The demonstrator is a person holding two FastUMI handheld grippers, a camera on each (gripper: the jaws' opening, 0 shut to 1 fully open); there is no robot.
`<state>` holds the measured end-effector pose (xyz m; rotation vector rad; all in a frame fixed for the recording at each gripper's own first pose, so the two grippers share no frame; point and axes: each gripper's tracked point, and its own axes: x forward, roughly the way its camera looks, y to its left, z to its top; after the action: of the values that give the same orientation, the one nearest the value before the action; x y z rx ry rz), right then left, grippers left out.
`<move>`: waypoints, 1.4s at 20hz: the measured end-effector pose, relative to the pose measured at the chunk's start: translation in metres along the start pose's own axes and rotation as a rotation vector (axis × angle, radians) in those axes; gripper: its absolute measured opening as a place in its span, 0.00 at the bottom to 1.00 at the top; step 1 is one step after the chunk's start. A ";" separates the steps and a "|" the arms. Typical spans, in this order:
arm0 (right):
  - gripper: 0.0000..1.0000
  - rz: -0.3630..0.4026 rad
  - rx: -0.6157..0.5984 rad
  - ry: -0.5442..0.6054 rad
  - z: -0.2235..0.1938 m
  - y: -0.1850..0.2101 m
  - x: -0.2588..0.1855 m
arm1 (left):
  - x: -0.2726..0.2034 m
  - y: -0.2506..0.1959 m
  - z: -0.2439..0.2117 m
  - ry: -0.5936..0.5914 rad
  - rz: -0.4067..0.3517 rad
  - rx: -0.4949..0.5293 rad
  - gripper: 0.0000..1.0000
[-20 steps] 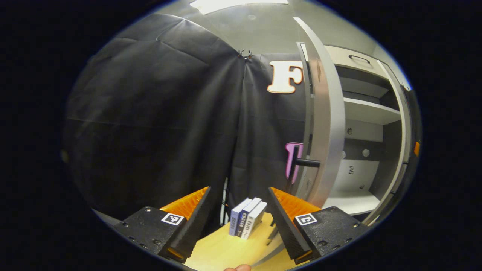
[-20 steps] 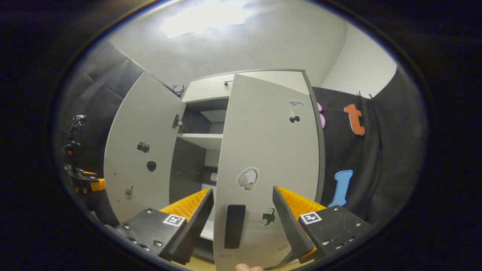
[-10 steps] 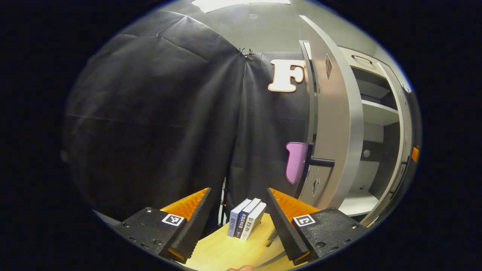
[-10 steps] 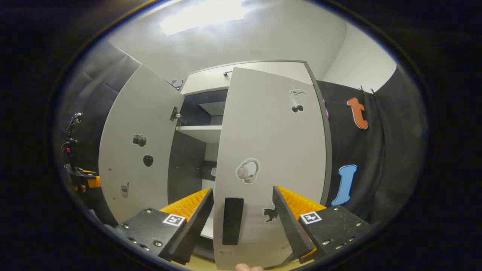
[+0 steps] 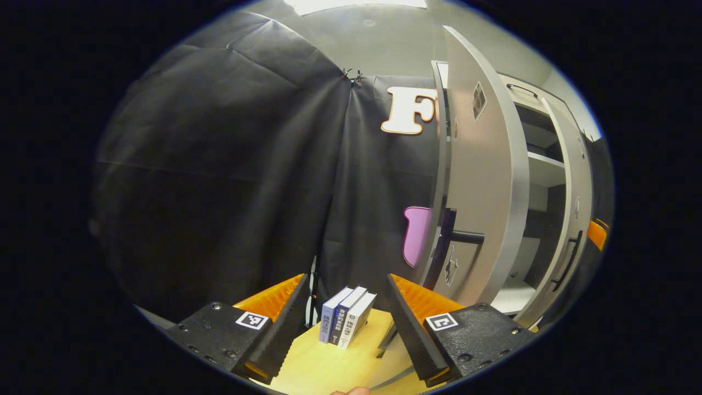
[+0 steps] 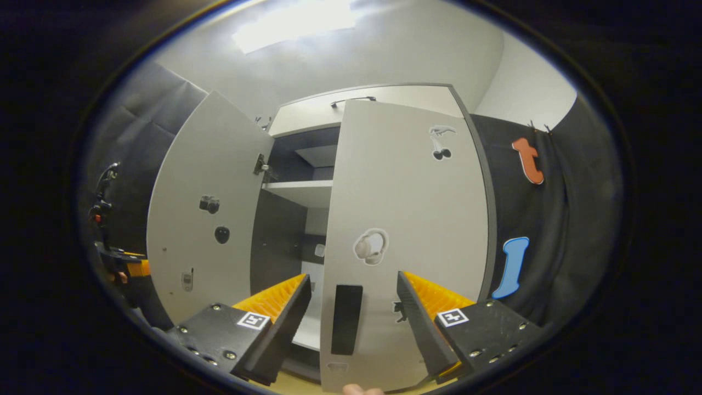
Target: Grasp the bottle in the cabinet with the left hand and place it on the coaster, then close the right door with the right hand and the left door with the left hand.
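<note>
In the right gripper view the cabinet's right door stands close in front, nearly closed. Its dark upright handle lies between the fingers of my open right gripper. The left door hangs wide open at the left, and a shelf shows in the gap between the doors. In the left gripper view my left gripper is open and holds nothing, over the yellow table. The left door with its black handle is to its right.
Three upright books stand on the table just beyond the left gripper's fingers. The right door with its handle is at the far right of the left gripper view. Black cloth walls surround the cabinet.
The right door has swung further towards closed, narrowing the gap onto the shelves. The right gripper has followed it with the handle between its fingers. The left gripper has shifted slightly.
</note>
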<state>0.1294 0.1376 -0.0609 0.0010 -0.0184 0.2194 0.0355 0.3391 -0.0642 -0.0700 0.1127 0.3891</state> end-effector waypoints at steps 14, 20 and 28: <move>0.95 -0.024 -0.002 0.009 0.003 -0.026 -0.023 | -0.020 -0.079 -0.014 0.027 -0.159 -0.035 0.89; 0.95 -0.052 -0.020 0.008 0.009 -0.044 -0.038 | -0.021 -0.116 -0.028 0.060 -0.224 -0.024 0.89; 0.95 -0.072 -0.022 0.014 0.010 -0.059 -0.052 | -0.021 -0.156 -0.029 0.061 -0.294 -0.023 0.89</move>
<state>0.0909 0.0682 -0.0515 -0.0219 -0.0064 0.1471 0.0731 0.1843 -0.0830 -0.1195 0.1556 0.0943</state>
